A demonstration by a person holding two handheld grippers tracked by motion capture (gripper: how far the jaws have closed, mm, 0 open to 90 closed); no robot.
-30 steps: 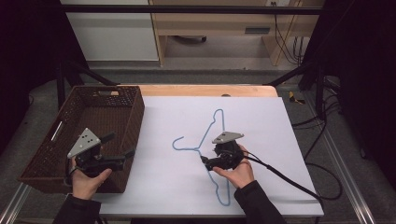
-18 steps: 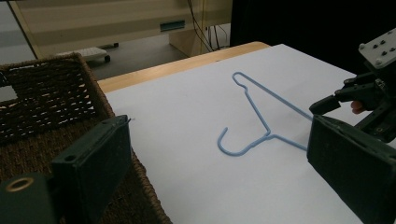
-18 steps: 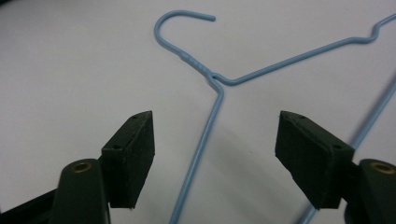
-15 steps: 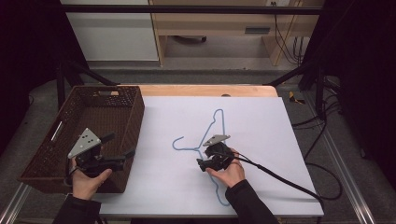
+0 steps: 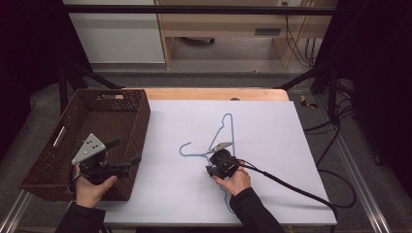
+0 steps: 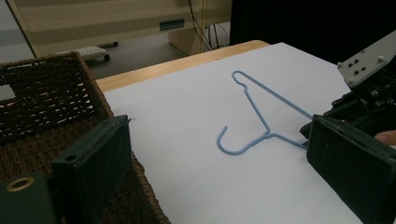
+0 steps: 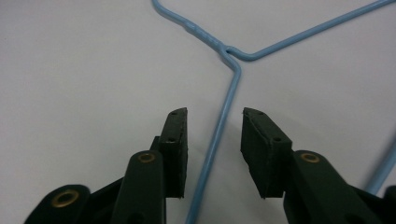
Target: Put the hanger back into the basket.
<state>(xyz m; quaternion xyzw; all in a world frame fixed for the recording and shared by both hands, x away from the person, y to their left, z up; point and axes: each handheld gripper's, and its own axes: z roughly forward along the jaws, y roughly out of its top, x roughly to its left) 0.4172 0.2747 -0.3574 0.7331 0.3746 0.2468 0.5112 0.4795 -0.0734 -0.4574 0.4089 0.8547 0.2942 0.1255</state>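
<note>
- Pale shelving and trailing cables stood behind the table (image 5: pixel 291 145), whose white top carried a wicker basket (image 5: pixel 97 121) at the left and a blue wire hanger (image 5: pixel 226 133) lying flat near the middle.
- That hanger rested with its hook toward the basket and its long sides spreading away; lying flat on a bare stretch, it left each wire free to be reached from above.
- Down over one wire just below the twisted neck sat the right hand-held gripper (image 7: pixel 215 140), tipped low to the surface. Its jaws had just been closing, with the wire between them, yet the right gripper view showed gaps on both sides of the wire, so the pads were not pressing: still apart, not gripping.
- Straddling a straight run beside the neck looked a sensible choice, I judged, since the thin wire would slip less there than at a bend.
- Waiting over the basket's near corner, the left hand-held gripper (image 5: pixel 124 167) held nothing, its jaws standing wide in its own view, probably kept clear until the hanger came up.
- Part of the hanger's near side was covered by the right hand (image 5: pixel 238 179) and sleeve in the high view.
- Whatever the basket held near its front wall could not be made out.
</note>
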